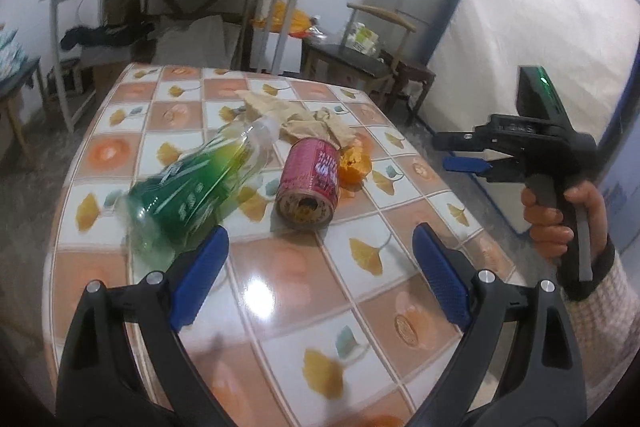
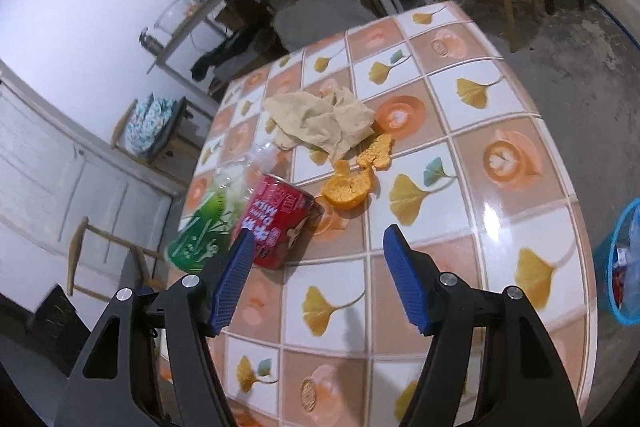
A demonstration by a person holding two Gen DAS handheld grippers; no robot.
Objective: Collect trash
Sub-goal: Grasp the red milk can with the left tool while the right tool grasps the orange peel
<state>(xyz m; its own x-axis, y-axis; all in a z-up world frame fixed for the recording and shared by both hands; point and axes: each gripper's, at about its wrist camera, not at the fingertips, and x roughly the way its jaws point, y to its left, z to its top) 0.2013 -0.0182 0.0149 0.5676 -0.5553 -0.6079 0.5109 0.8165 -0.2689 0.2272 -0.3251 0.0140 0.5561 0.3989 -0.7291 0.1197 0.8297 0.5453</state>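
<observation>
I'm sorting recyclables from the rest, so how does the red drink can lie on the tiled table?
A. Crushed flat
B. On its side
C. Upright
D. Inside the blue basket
B: the red drink can lies on its side on the tiled table, beside the green plastic bottle.

"MILK" — upside down on the red can (image 2: pixel 278 223) — all other lettering too blurred

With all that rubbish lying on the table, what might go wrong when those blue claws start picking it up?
The red can and green bottle both lie on their sides close to the table edge; a nudge might roll either off. The orange peel is in separate pieces, so one grab may leave bits behind. The blue bin sits on the floor beside the table, so a poor grip might drop things short.
</observation>
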